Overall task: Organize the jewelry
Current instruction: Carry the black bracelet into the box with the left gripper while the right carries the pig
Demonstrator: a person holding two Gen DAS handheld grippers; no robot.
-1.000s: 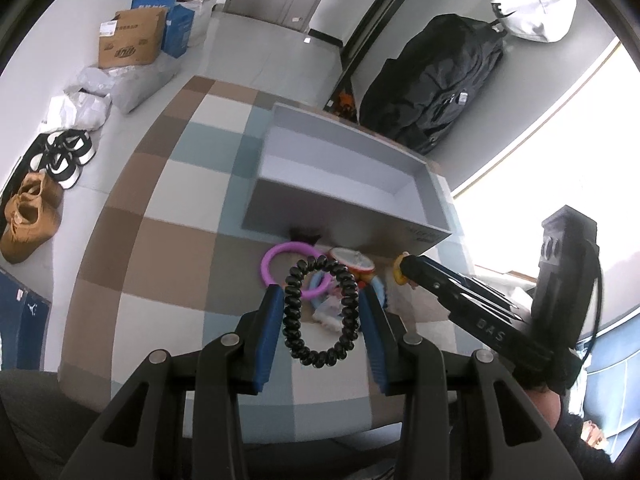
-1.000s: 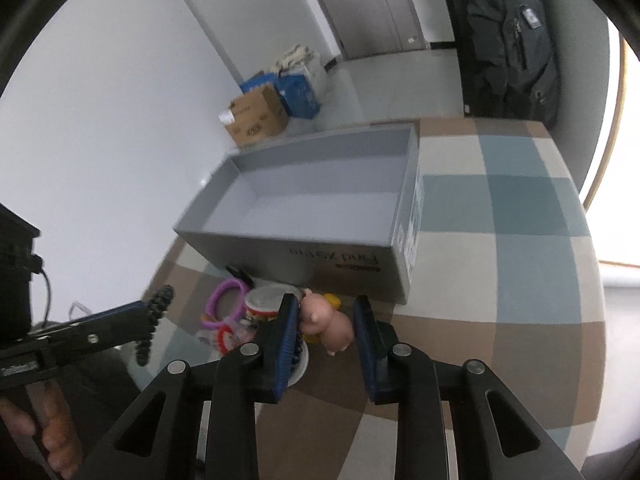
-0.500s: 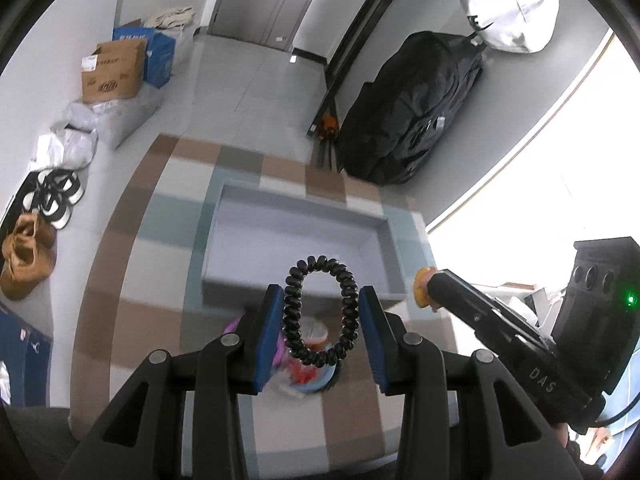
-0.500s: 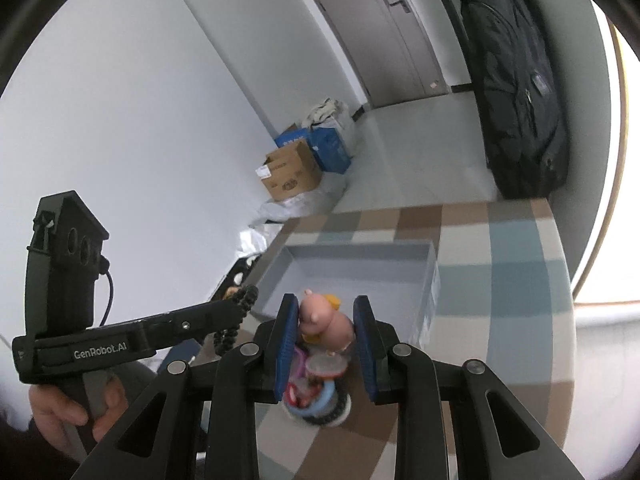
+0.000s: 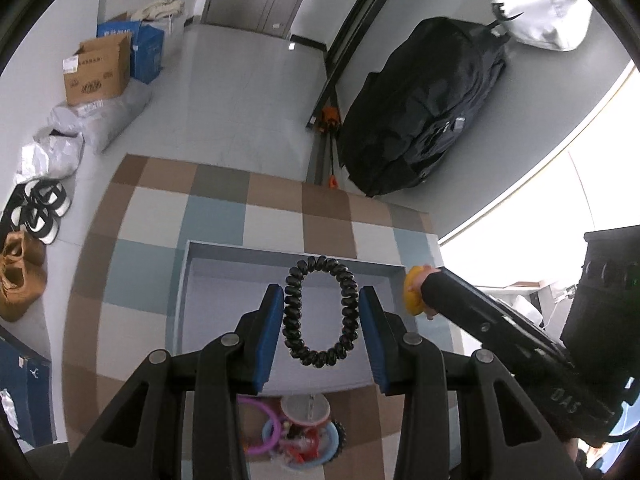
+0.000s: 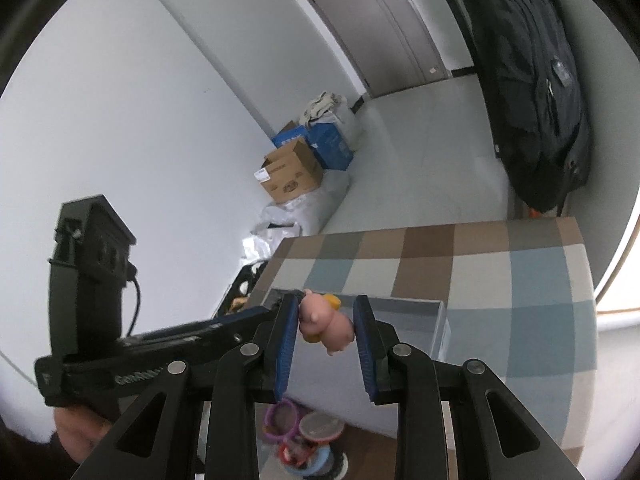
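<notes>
Left gripper (image 5: 320, 316) clamps black spiral hair tie (image 5: 320, 312), right gripper (image 6: 326, 326) pinches pink pig charm (image 6: 326, 324); both above grey box (image 5: 224, 272), likely for dropping in.

We see a table (image 5: 136, 216) covered in a checked cloth of brown, blue and cream squares. On it lies an open grey box (image 5: 224, 280), shallow and rectangular, its inside bare where visible. Just beside the box's near wall sits a small heap of jewelry (image 5: 296, 432): a purple ring (image 5: 269, 420), a round white-topped piece, red and blue bits, partly hidden
</notes>
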